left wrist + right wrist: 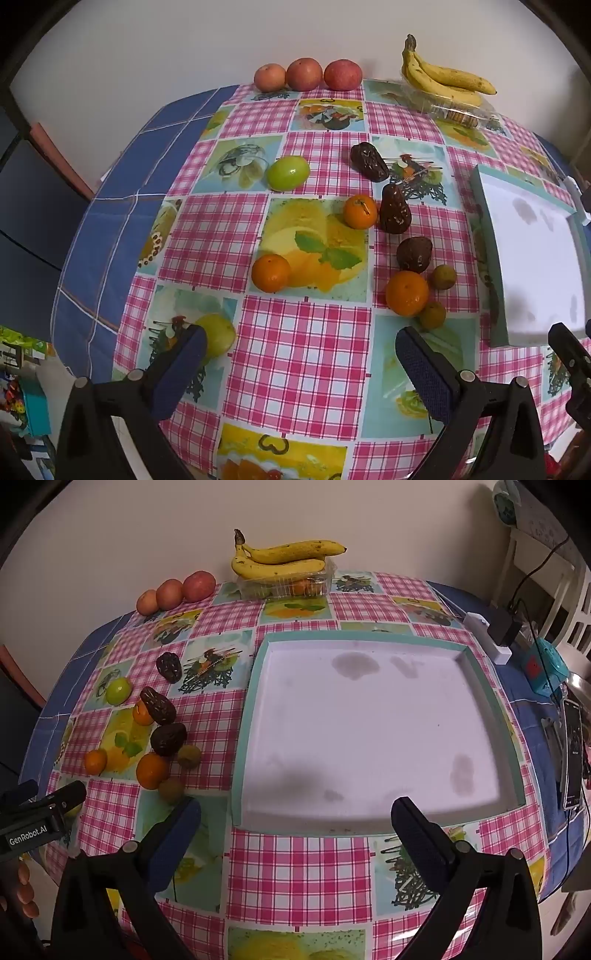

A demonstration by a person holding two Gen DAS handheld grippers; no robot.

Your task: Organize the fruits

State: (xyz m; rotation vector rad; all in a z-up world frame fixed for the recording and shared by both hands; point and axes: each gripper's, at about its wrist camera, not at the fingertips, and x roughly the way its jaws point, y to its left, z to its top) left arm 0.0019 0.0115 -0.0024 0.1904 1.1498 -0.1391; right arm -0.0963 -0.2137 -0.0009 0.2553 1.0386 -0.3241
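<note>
Both grippers, left gripper (pixel 299 354) and right gripper (pixel 295 825), wide apart and unladen above glossy oranges (pixel 407 298), wrinkled dark avocados (pixel 414 254).

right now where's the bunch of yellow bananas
The bunch of yellow bananas sits at the table's far edge against the wall, on top of a clear plastic container, right of the three red apples and beyond the empty white tray.
</note>
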